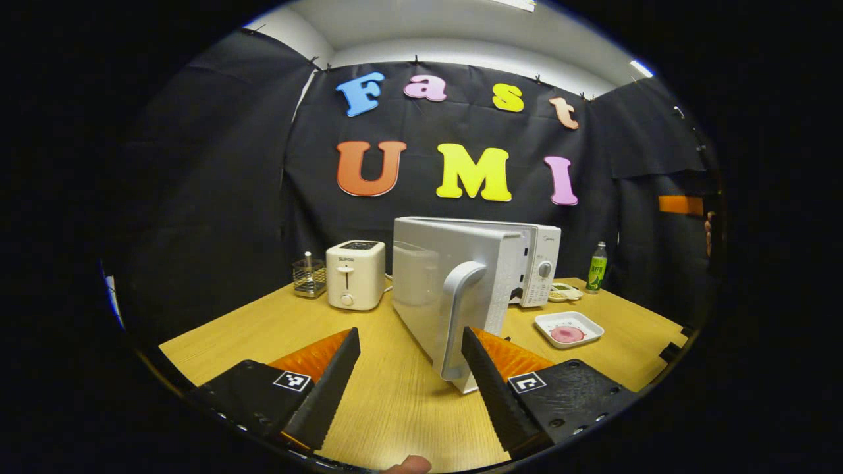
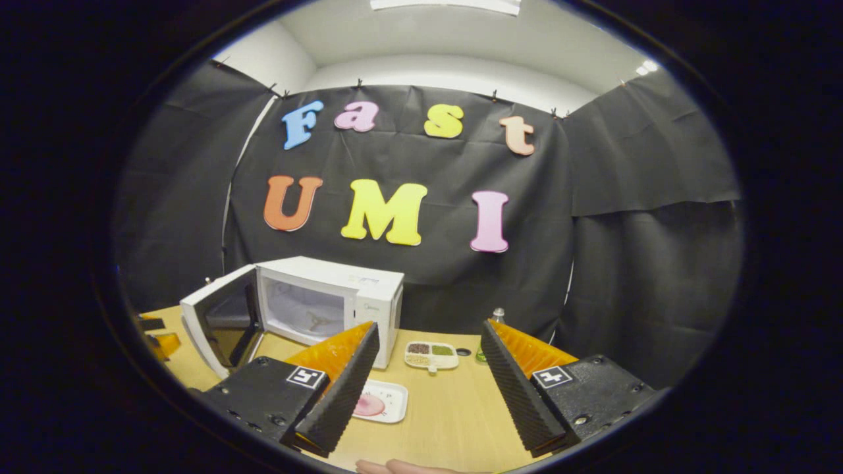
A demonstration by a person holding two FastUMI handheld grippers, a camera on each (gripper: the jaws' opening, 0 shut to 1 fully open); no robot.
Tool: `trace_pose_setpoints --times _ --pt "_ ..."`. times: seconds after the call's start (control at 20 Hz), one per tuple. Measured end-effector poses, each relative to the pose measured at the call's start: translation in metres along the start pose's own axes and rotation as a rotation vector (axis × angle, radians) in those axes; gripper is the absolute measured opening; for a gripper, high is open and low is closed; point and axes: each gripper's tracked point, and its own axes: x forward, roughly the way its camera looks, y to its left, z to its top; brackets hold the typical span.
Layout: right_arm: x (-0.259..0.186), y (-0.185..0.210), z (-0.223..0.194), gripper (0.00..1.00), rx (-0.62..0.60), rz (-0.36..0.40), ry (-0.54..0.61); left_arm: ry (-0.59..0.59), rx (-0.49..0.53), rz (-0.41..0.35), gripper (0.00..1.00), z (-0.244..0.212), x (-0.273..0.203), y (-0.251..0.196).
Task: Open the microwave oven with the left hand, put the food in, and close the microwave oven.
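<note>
The white microwave (image 1: 533,263) stands on the wooden table, its door (image 1: 448,283) swung open towards me, edge on. The curved door handle (image 1: 456,316) stands just beyond my left gripper (image 1: 409,336), close to one fingertip; the jaws are open and press on nothing. A white plate (image 1: 550,320) with pink food (image 1: 568,334) lies in front of the microwave. In the right gripper view the microwave (image 2: 329,303) shows an empty cavity beside its open door (image 2: 220,322). The plate (image 2: 395,408) with food (image 2: 369,405) lies below my open right gripper (image 2: 429,329), partly behind one finger.
A white toaster (image 1: 355,273) and a wire holder (image 1: 308,276) stand left of the microwave. A divided dish (image 2: 431,354) and a green bottle (image 1: 597,266) sit to its right. A thumb tip (image 1: 408,465) shows at the bottom edge.
</note>
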Motion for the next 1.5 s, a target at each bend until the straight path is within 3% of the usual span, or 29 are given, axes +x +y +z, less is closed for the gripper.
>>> trace_pose_setpoints --times 0.1,0.15,0.2,0.4,0.65,0.75,1.05,1.1,1.2,1.4,1.45,1.5 --pt "0.014 0.002 -0.012 0.99 0.001 0.006 0.046 -0.007 -0.013 0.019 0.94 0.016 -0.023 0.010" --pt "0.023 0.003 -0.016 0.99 0.006 0.012 0.072 -0.020 -0.008 0.020 1.00 0.027 -0.029 0.012" --pt "0.032 0.003 -0.021 0.99 0.006 0.016 0.098 -0.027 -0.001 0.030 0.95 0.038 -0.033 0.014" --pt "0.067 0.003 -0.041 0.99 -0.034 0.046 0.214 -0.082 0.008 0.066 0.94 0.086 -0.035 0.011" --pt "0.112 0.002 -0.091 0.99 -0.052 0.124 0.474 -0.091 0.038 0.169 0.95 0.118 -0.011 0.009" --pt "0.125 0.006 -0.117 0.99 -0.050 0.164 0.592 -0.116 0.036 0.170 0.95 0.132 -0.002 0.001" --pt "0.140 0.027 -0.195 0.98 0.065 0.269 0.938 -0.168 0.001 0.071 0.94 0.162 0.016 -0.032" --pt "0.142 0.029 -0.208 0.89 0.084 0.273 0.988 -0.182 0.004 0.069 0.95 0.168 0.015 -0.034" --pt "0.146 0.035 -0.236 0.79 0.137 0.264 1.100 -0.213 0.022 0.063 0.95 0.176 0.014 -0.042" --pt "0.146 0.056 -0.273 0.65 0.286 0.311 1.279 -0.250 0.087 0.081 0.94 0.180 0.006 -0.046" --pt "0.147 0.063 -0.276 0.72 0.316 0.346 1.307 -0.250 0.097 0.092 0.94 0.180 0.004 -0.044" --pt "0.147 0.063 -0.271 0.42 0.332 0.363 1.312 -0.248 0.101 0.095 0.94 0.178 0.005 -0.044"
